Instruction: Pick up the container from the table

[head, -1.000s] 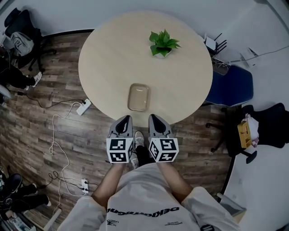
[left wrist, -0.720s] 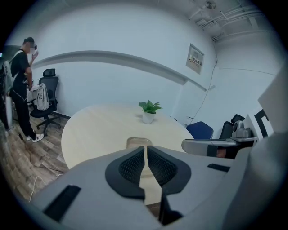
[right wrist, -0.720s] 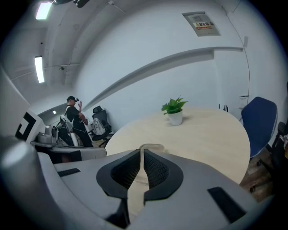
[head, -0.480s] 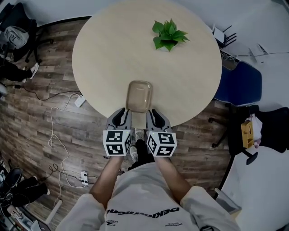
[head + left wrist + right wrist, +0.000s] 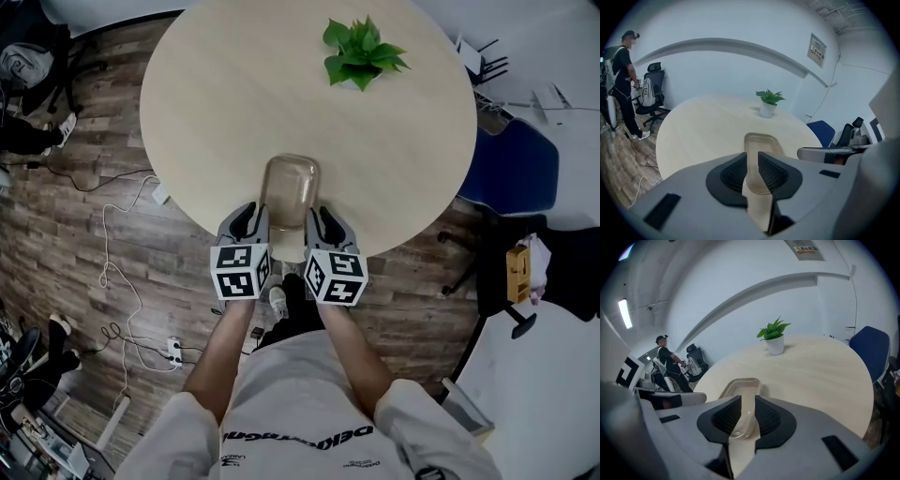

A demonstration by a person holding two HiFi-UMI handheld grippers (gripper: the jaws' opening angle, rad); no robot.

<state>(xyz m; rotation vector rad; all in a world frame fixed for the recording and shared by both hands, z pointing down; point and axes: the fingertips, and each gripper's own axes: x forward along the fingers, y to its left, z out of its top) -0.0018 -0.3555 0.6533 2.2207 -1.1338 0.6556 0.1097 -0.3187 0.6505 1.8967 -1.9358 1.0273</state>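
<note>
A clear, tan-tinted rectangular container [image 5: 291, 186] lies flat on the round pale table [image 5: 225, 103], close to its near edge. My left gripper [image 5: 251, 217] is at the container's near left corner and my right gripper [image 5: 322, 217] at its near right corner. In the left gripper view the container [image 5: 762, 142] runs away from the left gripper [image 5: 751, 161], and its left rim shows in the narrow gap between the jaws. In the right gripper view the container [image 5: 739, 386] shows the same way at the right gripper [image 5: 748, 405]. Both pairs of jaws stand slightly apart.
A potted green plant [image 5: 363, 52] stands at the table's far right. A blue chair [image 5: 511, 169] is beside the table on the right. Cables and a power strip [image 5: 157, 195] lie on the wooden floor at the left. A person [image 5: 621, 79] stands far off left.
Both grippers have moved forward from the table's edge to the container's near corners. The container has not shifted on the table.
</note>
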